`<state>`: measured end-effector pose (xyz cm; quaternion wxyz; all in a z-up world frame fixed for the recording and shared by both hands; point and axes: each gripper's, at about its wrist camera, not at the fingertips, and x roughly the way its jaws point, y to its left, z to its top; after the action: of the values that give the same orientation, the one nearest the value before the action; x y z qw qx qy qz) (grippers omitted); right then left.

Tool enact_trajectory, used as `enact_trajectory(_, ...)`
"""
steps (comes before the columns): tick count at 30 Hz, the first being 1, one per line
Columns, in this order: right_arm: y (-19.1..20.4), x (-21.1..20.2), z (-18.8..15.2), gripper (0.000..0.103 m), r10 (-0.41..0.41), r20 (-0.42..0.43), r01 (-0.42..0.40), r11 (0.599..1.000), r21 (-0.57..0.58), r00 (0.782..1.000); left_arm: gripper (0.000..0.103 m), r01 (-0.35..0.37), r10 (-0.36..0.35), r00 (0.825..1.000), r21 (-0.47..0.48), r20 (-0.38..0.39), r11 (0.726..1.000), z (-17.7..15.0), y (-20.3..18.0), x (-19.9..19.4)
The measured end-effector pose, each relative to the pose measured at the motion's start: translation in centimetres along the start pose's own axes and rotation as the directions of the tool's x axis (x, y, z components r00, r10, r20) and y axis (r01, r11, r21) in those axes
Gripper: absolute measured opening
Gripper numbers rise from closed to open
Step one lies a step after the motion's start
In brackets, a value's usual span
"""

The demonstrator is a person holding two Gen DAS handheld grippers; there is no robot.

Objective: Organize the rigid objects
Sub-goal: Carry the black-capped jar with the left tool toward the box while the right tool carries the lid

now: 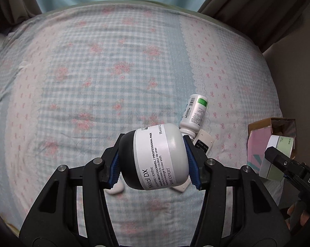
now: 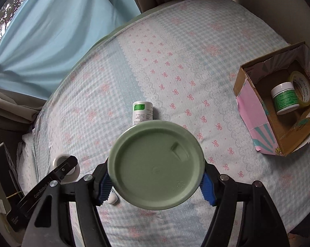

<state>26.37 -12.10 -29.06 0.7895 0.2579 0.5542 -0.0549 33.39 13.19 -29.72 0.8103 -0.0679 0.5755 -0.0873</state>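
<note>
Above a bed (image 1: 93, 65) spread with a blue gingham and pink-bow sheet: left hand-held gripper (image 1: 153, 160) clamped on a white jar (image 1: 155, 158) with a black lid, blue pads pressing lid and base, jar lying sideways between the jaws and clear of the sheet. Label readable in part: "Metal DX", "PROFESSIONAL MASK", "SERIE EXPERT", "75 ml". Just beyond the jar, flat on the sheet, a white bottle (image 1: 194, 111) with a green patch and a barcode; beside its neck a small cream-and-black device (image 1: 203, 143), writing too small to read. A white rounded piece (image 1: 115, 190) partly hidden under the left jaw.

Right hand-held gripper (image 2: 157, 182) closed around a sage-green round container (image 2: 157, 164), flat end toward the camera, blue pads at both sides of its rim; from the left wrist view the same container (image 1: 276, 158) pale green and white at the frame's edge. Gripper arm lettered "GenRobot", another "DAS".

At right on the bed, well apart from both grippers, an open cardboard box (image 2: 255, 111) with pink and teal printed sides, holding a small white tub (image 2: 284, 98) with a green label and a roll of tape (image 2: 303, 90) marked "MADE IN CHINA". Pale blue curtain (image 2: 58, 37) behind.
</note>
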Motion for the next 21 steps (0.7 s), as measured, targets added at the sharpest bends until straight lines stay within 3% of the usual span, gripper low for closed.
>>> enact_trajectory(10,-0.4,-9.0,-0.6,0.066,-0.001,0.046,0.008,0.989,-0.150,0.999,0.050,0.002,-0.001,0.999,-0.013,0.033,1.000,-4.6,-3.1,-7.2)
enact_trajectory(21,-8.7,-15.4,0.2,0.066,-0.010,0.078,0.030,0.963,-0.266,0.997,0.050,-0.014,0.014,0.999,0.008,0.037,1.000,-8.5,-13.9,-9.4)
